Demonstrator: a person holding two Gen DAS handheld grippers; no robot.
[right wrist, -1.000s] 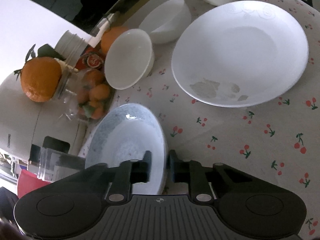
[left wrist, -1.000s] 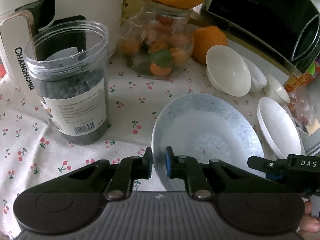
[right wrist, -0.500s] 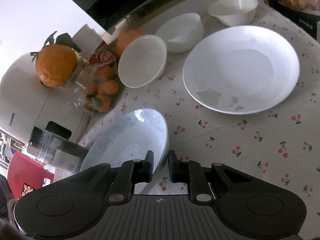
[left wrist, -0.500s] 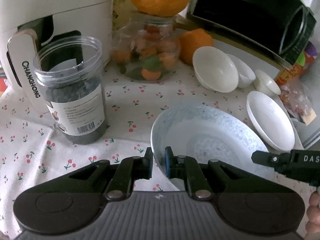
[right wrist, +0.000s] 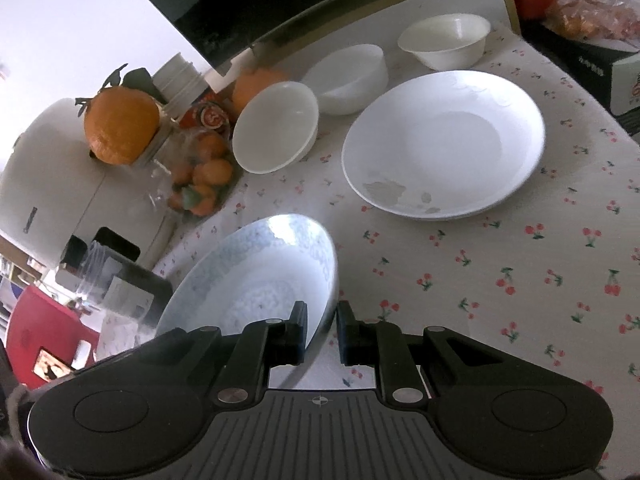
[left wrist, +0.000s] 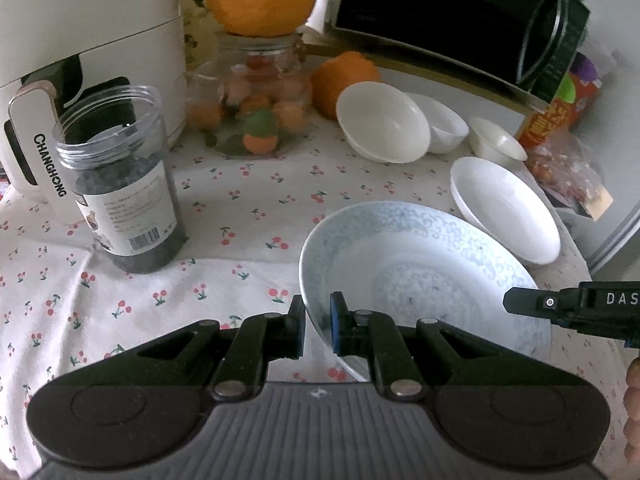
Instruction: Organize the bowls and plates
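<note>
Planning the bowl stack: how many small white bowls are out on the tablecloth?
3, in a row at the table's back: one tipped small white bowl by the orange, one beside it, one upright near the snack bags. Others may be hidden.

A table under a cherry-print cloth (right wrist: 500, 264) carries everything. Ahead and right of the right gripper's jaws sits a large white plate (right wrist: 444, 144). Beyond it stand three white bowls (right wrist: 276, 132). Ahead and left of the left gripper's jaws stands a clear plastic jar (left wrist: 120, 184), with a glass fruit jar (left wrist: 256, 104) farther off.
</note>
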